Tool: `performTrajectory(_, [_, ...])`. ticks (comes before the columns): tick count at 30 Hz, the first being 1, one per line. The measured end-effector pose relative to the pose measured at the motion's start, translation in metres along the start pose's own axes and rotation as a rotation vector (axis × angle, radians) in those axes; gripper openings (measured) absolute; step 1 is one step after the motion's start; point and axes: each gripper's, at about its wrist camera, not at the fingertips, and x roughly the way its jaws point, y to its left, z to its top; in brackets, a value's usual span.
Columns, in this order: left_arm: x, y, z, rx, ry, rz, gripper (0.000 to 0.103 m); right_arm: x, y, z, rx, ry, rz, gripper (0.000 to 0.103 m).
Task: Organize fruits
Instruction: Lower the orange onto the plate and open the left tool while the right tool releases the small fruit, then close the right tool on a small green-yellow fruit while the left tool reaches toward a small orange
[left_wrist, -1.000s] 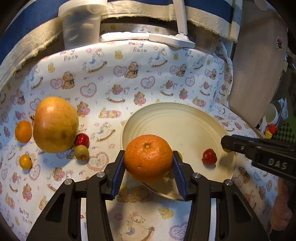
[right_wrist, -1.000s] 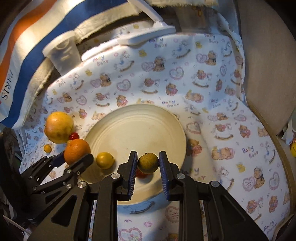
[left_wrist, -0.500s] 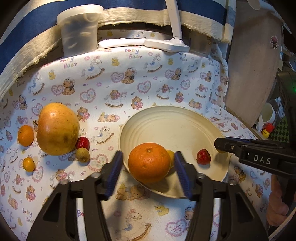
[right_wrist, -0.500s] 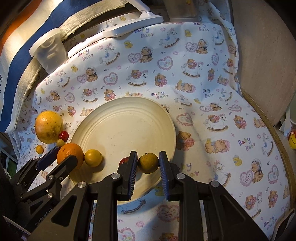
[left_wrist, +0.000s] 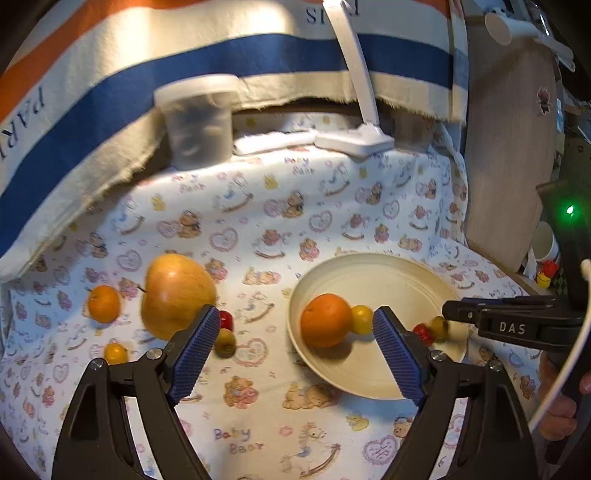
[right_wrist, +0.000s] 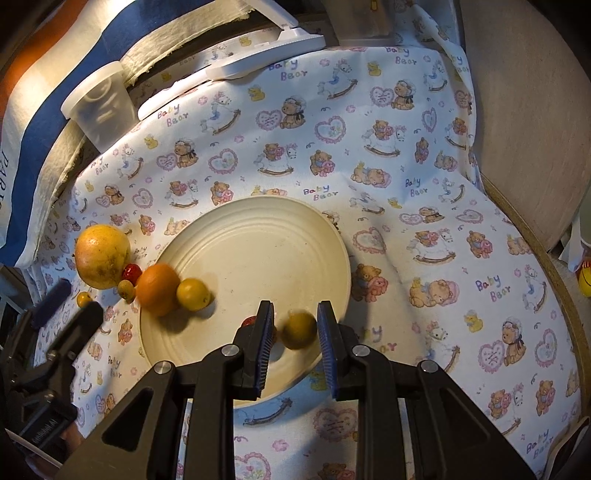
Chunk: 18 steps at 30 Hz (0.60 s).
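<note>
Teddy-print cloth (left_wrist: 258, 229) below; left tool (left_wrist: 291, 332) opening, empty; right tool (right_wrist: 295, 332) clamps yellow-green fruit (right_wrist: 298, 330).

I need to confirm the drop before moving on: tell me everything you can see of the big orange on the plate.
The orange is round, bright, with dimpled peel. It sits on the cream plate near its left rim, touching a small yellow fruit beside it. The left hand-held gripper is opening, its blue pads clear of the orange, nothing between them.

"Baby Bear" on tablecloth (right_wrist: 417, 206)
</note>
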Motion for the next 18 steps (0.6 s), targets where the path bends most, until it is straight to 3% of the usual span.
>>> performTrajectory(6, [-0.034, 0.011, -0.001, -0.016, -0.088, 0.02, 0.084, -0.012, 0.002, 0.0, -0.007, -0.052, 0.034, 0.025])
performTrajectory(9, [-0.05, 0.02, 0.002, -0.015, -0.129, 0.029, 0.084, -0.018, 0.01, -0.001, -0.041, -0.107, -0.002, 0.025])
performTrajectory(14, [-0.065, 0.041, 0.005, -0.023, -0.169, 0.069, 0.091, -0.016, 0.021, 0.003, -0.097, -0.149, -0.074, 0.025])
performTrajectory(18, [-0.067, 0.065, 0.002, -0.043, -0.178, 0.111, 0.099, -0.018, 0.025, 0.002, -0.118, -0.164, -0.053, 0.025])
